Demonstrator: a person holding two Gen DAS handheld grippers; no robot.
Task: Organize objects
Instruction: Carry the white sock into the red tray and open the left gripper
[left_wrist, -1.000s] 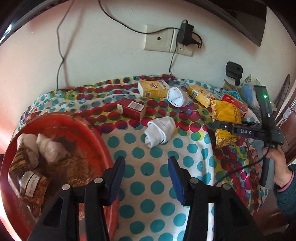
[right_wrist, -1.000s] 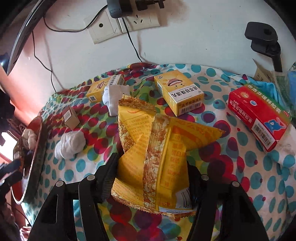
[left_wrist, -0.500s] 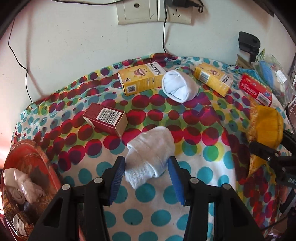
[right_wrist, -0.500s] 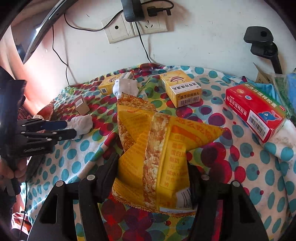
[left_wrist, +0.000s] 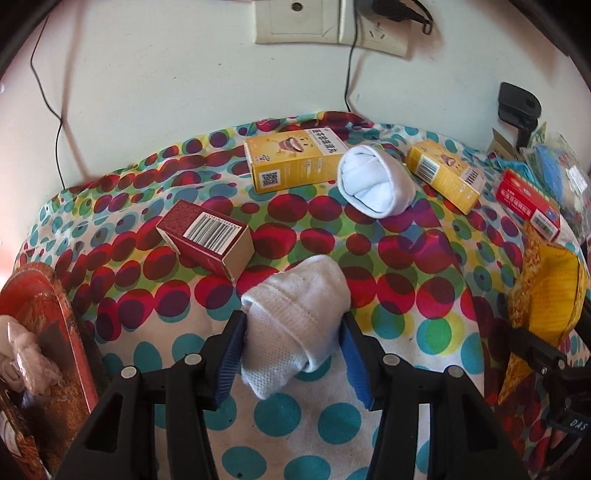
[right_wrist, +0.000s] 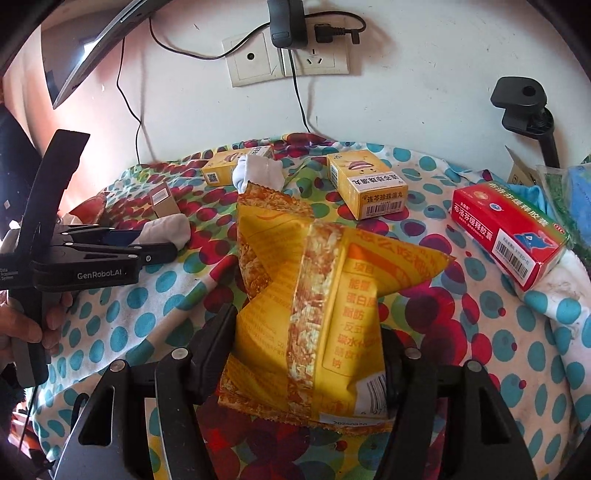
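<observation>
White knit, a rolled sock (left_wrist: 295, 325), fills the gap of the left gripper (left_wrist: 291, 354): both blue pads (left_wrist: 231, 354) press its sides, and it rests on the dotted tablecloth (left_wrist: 303, 413). The right gripper (right_wrist: 306, 354) clamps a yellow snack bag (right_wrist: 317, 295) by its lower part, its upper end leaning toward the wall. To the left, at the cloth's edge, a red tray (left_wrist: 55, 314) holds a crumpled pale bundle (left_wrist: 26, 362). Just beyond the held sock lies a dark red box (left_wrist: 207, 236), barcode up. Farther back a second rolled sock (left_wrist: 373, 184) sits between two yellow medicine boxes, a larger one (left_wrist: 295, 158) touching it and a smaller one (left_wrist: 443, 173) just beside it. A red medicine box (right_wrist: 509, 229) lies to the right. On the wall behind, a charger (right_wrist: 288, 22) sits plugged in a socket plate (right_wrist: 288, 59).
</observation>
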